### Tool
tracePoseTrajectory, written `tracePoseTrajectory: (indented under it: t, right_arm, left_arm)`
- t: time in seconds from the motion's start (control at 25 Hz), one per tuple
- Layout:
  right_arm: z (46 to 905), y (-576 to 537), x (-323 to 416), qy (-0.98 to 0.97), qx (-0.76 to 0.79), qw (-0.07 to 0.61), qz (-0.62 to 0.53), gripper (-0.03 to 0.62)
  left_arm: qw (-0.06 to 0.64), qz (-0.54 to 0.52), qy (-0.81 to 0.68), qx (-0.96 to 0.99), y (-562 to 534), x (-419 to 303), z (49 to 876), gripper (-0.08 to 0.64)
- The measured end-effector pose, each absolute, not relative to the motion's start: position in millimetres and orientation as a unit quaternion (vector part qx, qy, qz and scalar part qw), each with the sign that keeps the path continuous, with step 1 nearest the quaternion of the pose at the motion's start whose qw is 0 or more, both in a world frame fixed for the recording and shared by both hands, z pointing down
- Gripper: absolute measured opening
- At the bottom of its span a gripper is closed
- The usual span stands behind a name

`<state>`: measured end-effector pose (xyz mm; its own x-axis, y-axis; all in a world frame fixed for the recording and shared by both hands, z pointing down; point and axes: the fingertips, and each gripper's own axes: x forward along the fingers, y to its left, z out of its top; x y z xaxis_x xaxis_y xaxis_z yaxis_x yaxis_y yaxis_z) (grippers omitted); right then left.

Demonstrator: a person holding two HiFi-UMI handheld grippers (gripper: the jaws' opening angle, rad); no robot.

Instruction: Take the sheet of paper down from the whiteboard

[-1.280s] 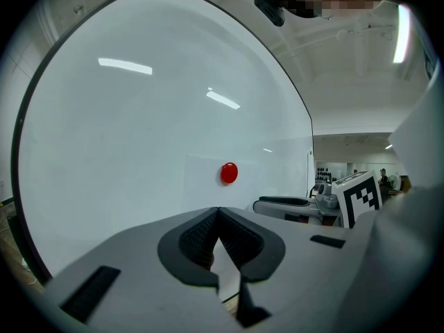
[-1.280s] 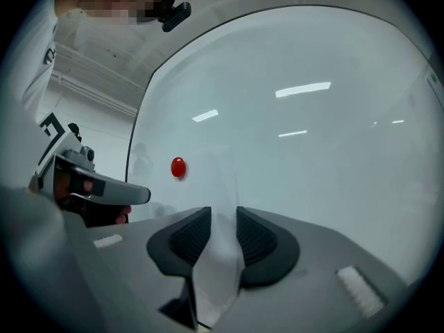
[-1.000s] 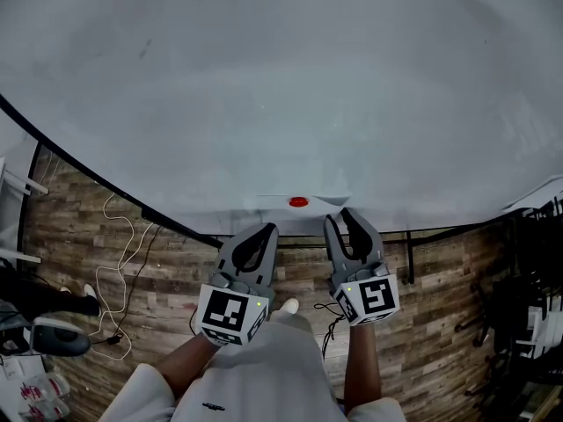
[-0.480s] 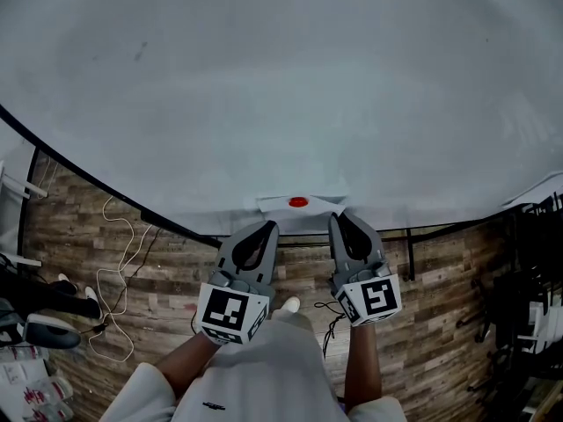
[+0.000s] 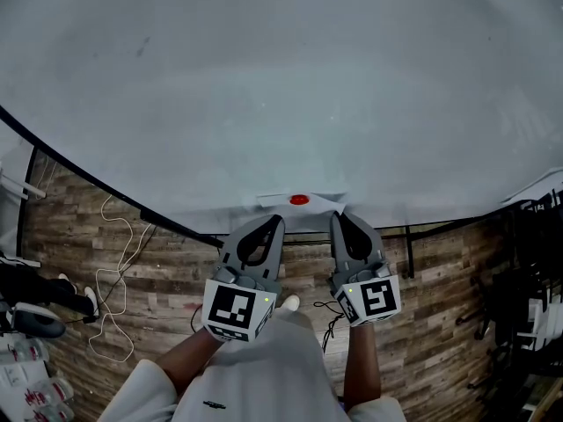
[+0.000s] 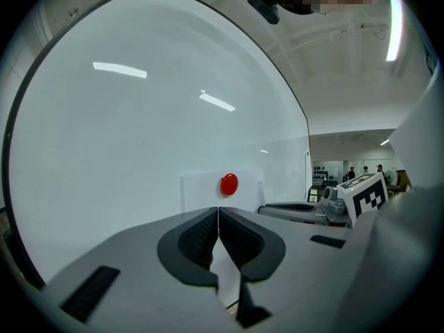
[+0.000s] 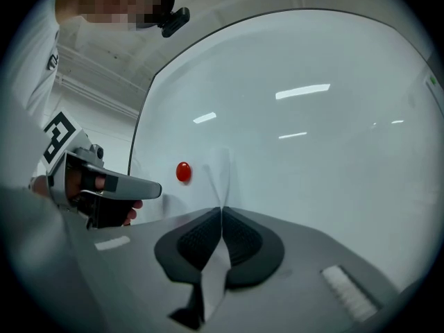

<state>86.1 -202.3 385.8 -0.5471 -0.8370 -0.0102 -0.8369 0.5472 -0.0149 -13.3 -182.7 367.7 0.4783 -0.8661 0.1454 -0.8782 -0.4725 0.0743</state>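
Whiteboard: glossy white, dark-framed.
Sheet of paper: thin, low on the board, right edge curling off.
Right gripper: jaws have just been closing, now pinching that curl.
Left gripper: ribbed jaws together, beside sheet.
Magnet: round, red, pinning sheet.

Low on the whiteboard, sheet of paper, with magnet on its upper middle. Just below the sheet, before the board, left tool at left and right tool at right, side by side. Right one with jaws just closed onto the sheet's right edge. Under the board, floor, with cable at left.
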Motion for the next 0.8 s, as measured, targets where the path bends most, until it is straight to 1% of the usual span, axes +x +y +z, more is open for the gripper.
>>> tracePoseTrajectory:
  t: [0.08, 0.12, 0.2, 0.32, 0.4, 0.48, 0.6, 0.8]
  right_arm:
    - [385, -202, 86, 0.878, -0.478, 0.009, -0.004, 0.014]
    - [384, -202, 86, 0.878, -0.479, 0.009, -0.004, 0.014]
    - [385, -202, 85, 0.877, -0.481, 0.009, -0.004, 0.014]
    - [386, -200, 84, 0.876, -0.483, 0.008, -0.004, 0.014]
    - [385, -199, 86, 0.876, -0.483, 0.009, -0.005, 0.014]
    - [384, -199, 89, 0.875, -0.483, 0.01, -0.005, 0.014]
    - [383, -200, 91, 0.875, -0.483, 0.01, -0.005, 0.014]
    - [384, -200, 88, 0.874, -0.485, 0.012, -0.01, 0.014]
  left_arm:
    - [0.067, 0.045, -0.506, 0.859, -183, -9, 365, 0.009]
    - [0.066, 0.044, -0.505, 0.86, -184, -8, 365, 0.02]
    - [0.066, 0.044, -0.501, 0.862, -183, -6, 366, 0.064]
    - [0.064, 0.044, -0.501, 0.862, -183, -2, 359, 0.083]
    - [0.05, 0.042, -0.505, 0.861, -184, 1, 353, 0.101]
    - [0.048, 0.04, -0.506, 0.86, -184, 6, 349, 0.109]
    - [0.07, 0.036, -0.507, 0.858, -186, 10, 344, 0.126]
    - [0.067, 0.025, -0.522, 0.85, -191, 12, 338, 0.141]
